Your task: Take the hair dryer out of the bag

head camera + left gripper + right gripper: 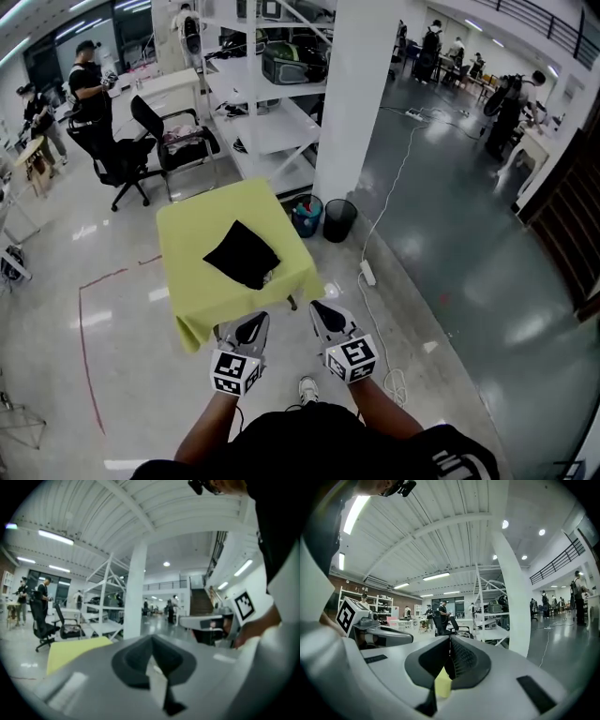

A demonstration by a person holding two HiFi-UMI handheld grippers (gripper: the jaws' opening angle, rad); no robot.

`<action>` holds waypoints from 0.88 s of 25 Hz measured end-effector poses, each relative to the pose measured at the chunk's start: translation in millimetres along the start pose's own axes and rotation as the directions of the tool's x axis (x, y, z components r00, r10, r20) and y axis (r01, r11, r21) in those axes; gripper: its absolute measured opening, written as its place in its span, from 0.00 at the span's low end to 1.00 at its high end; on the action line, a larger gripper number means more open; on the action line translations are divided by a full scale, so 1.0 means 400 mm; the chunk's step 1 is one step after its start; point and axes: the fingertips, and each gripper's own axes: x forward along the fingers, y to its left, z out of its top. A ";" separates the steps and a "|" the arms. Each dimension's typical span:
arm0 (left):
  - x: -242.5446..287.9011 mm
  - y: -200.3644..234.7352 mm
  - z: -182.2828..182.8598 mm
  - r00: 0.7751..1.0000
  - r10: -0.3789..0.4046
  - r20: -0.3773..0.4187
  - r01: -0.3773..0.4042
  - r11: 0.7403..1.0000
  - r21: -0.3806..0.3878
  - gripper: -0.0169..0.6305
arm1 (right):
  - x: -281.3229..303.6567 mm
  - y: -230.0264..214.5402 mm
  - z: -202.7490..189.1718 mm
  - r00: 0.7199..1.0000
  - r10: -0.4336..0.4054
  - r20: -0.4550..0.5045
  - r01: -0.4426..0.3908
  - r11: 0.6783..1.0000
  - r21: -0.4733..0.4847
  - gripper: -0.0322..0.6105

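Observation:
A black bag [242,254] lies flat in the middle of a small table under a yellow-green cloth [192,230]; no hair dryer shows. My left gripper [248,329] and right gripper [327,317] hover side by side just short of the table's near edge, both shut and empty. In the left gripper view the jaws [152,637] meet at their tips, with a corner of the yellow cloth [75,649] to the left. The right gripper view shows its jaws [450,639] pressed together, and the left gripper [370,630] beside them.
A white pillar [352,94] and shelving [272,122] stand behind the table. Two bins [323,217] sit at the pillar's foot, with a power strip and cable [367,272] on the floor at right. An office chair [173,141] and standing people [89,89] are at back left.

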 end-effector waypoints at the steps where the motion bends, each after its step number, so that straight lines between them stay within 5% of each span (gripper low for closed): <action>1: 0.016 0.009 0.007 1.000 0.012 0.001 -0.012 1.000 0.001 0.04 | 0.016 -0.013 0.005 1.000 0.015 0.001 -0.015 1.000 -0.004 0.06; 22: 0.218 0.083 0.023 0.973 0.220 -0.065 -0.222 0.975 -0.015 0.04 | 0.186 -0.217 0.000 0.975 0.221 -0.007 -0.221 0.975 0.009 0.06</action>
